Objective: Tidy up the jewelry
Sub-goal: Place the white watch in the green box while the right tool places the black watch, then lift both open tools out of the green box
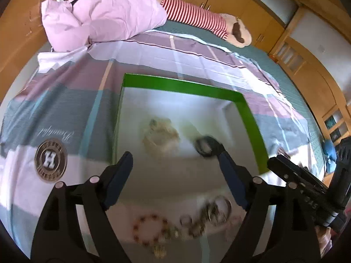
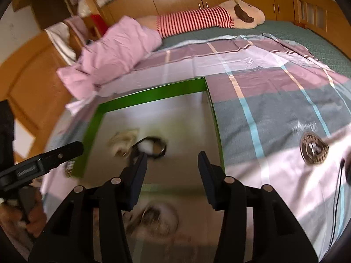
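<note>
Both sets of jaws gape wide and empty: left gripper (image 1: 173, 171) and right gripper (image 2: 173, 168) hover over the green-rimmed box (image 1: 184, 86) on the bed. Blurred jewelry (image 1: 197, 221) lies outside its near edge; best approached slowly, one piece at a time.

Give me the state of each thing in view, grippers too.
Left gripper: open, holds nothing, over the box.
Right gripper: open, holds nothing, over the box.
Box: no lid on it, flat on the bed, two pieces inside.
Dark ring piece: in the box, blurred.
Pale bundle: in the box, blurred.
Bead bracelet: outside the box, on the sheet.
Metal pieces: outside the box, heaped, blurred.
</note>
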A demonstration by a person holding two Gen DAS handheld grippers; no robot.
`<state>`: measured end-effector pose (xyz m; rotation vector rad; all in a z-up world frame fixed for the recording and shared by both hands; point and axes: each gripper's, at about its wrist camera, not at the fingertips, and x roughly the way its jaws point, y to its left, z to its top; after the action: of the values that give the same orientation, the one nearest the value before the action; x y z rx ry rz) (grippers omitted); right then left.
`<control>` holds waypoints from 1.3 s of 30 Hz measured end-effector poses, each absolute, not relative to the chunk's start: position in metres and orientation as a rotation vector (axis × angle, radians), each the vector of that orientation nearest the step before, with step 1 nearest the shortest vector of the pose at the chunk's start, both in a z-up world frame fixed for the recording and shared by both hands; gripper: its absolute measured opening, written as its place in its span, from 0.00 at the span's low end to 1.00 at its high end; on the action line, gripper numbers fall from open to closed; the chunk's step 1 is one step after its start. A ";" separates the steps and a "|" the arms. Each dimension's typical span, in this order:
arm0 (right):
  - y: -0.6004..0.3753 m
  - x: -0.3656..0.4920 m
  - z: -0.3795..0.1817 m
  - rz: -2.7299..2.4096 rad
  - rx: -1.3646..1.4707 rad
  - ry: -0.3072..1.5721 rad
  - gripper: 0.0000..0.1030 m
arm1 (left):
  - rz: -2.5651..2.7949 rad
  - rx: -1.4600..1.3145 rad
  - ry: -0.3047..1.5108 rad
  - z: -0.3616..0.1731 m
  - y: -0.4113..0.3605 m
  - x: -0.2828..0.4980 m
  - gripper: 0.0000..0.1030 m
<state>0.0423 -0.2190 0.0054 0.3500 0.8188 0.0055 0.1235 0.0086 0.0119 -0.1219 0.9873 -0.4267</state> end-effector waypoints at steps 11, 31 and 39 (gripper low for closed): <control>-0.196 -0.002 -0.068 -0.062 0.251 1.054 0.41 | -0.290 -0.079 1.116 -0.036 0.036 0.066 0.78; -0.158 -0.001 -0.073 -0.029 0.157 1.093 0.37 | -0.117 -0.084 1.248 -0.073 0.059 0.075 0.78; -0.191 -0.025 -0.091 -0.112 0.173 1.143 0.37 | -0.110 -0.046 1.259 -0.079 0.056 0.076 0.78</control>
<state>-0.0246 -0.1915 -0.0908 0.1730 1.1432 -0.1117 0.0761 0.0561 -0.0791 -0.0458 1.2591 -0.1104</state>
